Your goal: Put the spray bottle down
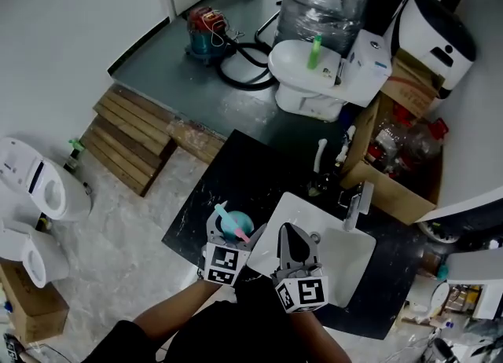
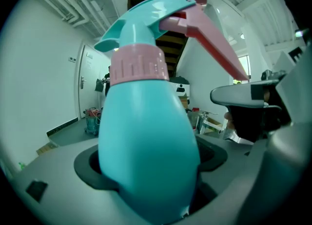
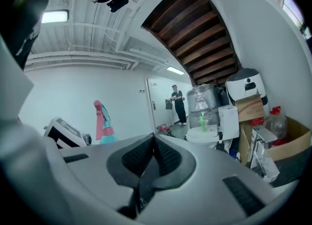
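spray bottle (image 2: 146, 151), teal with a pink collar and a pink trigger, sits clamped in the left gripper (image 1: 229, 237). in the left gripper view its round body fills the gap between the two dark pads, which press on it low down from either side. its head stands upright, with the trigger pointing to that view's right.

in the head view the bottle is over the dark countertop (image 1: 204, 196), just left of the white sink (image 1: 354, 263). whether its base touches the counter i cannot tell.

the right gripper (image 1: 291, 240) hangs just beside the left one, over the near left corner of the sink. the right gripper view shows its jaws pressed together with nothing between them, and the bottle's pink and teal top shows off to that view's left.

a chrome faucet (image 1: 357, 200) stands at the far rim of the sink. beyond the counter are a white toilet (image 1: 295, 67) with a green item on its lid, a red and teal vacuum cleaner (image 1: 206, 30) and some wooden steps (image 1: 130, 137), all well apart from the grippers. a cardboard box (image 1: 393, 173) holding bottles stands to the right of the counter. a person (image 3: 177, 103) stands far off by a door.
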`<action>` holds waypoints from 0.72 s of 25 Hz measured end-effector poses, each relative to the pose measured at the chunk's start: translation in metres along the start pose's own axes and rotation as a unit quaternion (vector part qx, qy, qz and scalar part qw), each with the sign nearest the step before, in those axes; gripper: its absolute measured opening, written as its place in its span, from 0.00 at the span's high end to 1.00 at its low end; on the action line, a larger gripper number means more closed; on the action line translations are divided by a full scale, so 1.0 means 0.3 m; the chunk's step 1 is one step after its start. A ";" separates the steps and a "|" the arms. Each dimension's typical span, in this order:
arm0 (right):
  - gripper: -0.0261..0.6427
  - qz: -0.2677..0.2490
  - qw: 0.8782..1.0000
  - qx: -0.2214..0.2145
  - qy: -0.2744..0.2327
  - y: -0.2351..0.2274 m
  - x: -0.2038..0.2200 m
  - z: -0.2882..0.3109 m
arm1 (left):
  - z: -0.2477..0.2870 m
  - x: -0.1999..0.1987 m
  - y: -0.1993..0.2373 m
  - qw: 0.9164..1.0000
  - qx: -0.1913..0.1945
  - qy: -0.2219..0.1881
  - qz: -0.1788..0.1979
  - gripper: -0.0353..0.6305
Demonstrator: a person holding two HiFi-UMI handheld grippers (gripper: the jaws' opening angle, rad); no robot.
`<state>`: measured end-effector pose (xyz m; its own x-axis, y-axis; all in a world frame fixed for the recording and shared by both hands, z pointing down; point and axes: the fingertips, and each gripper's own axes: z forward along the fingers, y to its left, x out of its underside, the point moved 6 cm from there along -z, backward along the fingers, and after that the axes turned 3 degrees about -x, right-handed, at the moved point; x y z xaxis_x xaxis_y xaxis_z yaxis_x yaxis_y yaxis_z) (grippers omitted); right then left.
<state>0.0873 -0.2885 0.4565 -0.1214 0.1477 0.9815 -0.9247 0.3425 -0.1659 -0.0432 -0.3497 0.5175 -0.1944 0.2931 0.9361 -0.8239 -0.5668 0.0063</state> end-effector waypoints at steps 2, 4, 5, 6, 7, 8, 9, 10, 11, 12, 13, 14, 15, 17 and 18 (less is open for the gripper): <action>0.94 0.006 1.000 0.000 0.002 -0.027 0.005 0.032 | 0.052 -0.005 0.004 1.000 0.002 -0.001 0.011 0.26; 0.94 0.006 1.000 -0.002 0.005 -0.051 0.006 0.068 | 0.103 -0.002 0.011 1.000 0.003 0.001 0.014 0.26; 0.94 0.001 1.000 -0.001 0.006 -0.063 0.004 0.086 | 0.128 0.002 0.017 1.000 0.003 0.003 0.014 0.26; 0.94 -0.006 1.000 0.003 0.006 -0.075 0.001 0.103 | 0.151 0.006 0.025 1.000 0.001 0.005 0.014 0.26; 0.94 -0.013 1.000 0.007 0.007 -0.086 0.001 0.119 | 0.174 0.011 0.034 1.000 -0.001 0.007 0.017 0.26; 0.94 -0.017 1.000 0.011 0.009 -0.095 0.004 0.135 | 0.196 0.016 0.042 1.000 -0.003 0.010 0.021 0.26; 0.94 -0.017 1.000 0.012 0.012 -0.103 0.009 0.148 | 0.217 0.020 0.049 1.000 -0.004 0.013 0.026 0.26; 0.94 -0.017 1.000 0.011 0.014 -0.109 0.014 0.160 | 0.237 0.022 0.054 0.999 -0.004 0.013 0.032 0.26; 0.94 -0.018 1.000 0.008 0.015 -0.114 0.016 0.169 | 0.256 0.023 0.054 0.999 -0.002 0.010 0.039 0.26; 0.94 -0.021 1.000 0.005 0.015 -0.120 0.020 0.174 | 0.274 0.021 0.051 0.999 0.003 0.004 0.045 0.26; 0.94 -0.024 1.000 0.004 0.016 -0.127 0.027 0.178 | 0.292 0.020 0.046 0.999 0.010 -0.003 0.047 0.26; 0.94 -0.027 0.999 0.004 0.019 -0.136 0.038 0.181 | 0.312 0.022 0.041 0.999 0.018 -0.008 0.045 0.26; 0.94 -0.030 0.999 0.005 0.022 -0.145 0.050 0.185 | 0.333 0.025 0.039 0.999 0.023 -0.011 0.042 0.26; 0.94 -0.032 0.999 0.011 0.027 -0.165 0.081 0.198 | 0.378 0.037 0.042 0.999 0.027 -0.010 0.045 0.26; 0.94 -0.033 0.999 0.014 0.030 -0.173 0.099 0.204 | 0.400 0.044 0.043 0.998 0.027 -0.008 0.053 0.26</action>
<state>0.1096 -0.3587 0.5000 -0.0380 0.1811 0.9827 -0.9402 0.3267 -0.0966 0.0074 -0.4456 0.5721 -0.2708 0.2173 0.9378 -0.7691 -0.6347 -0.0750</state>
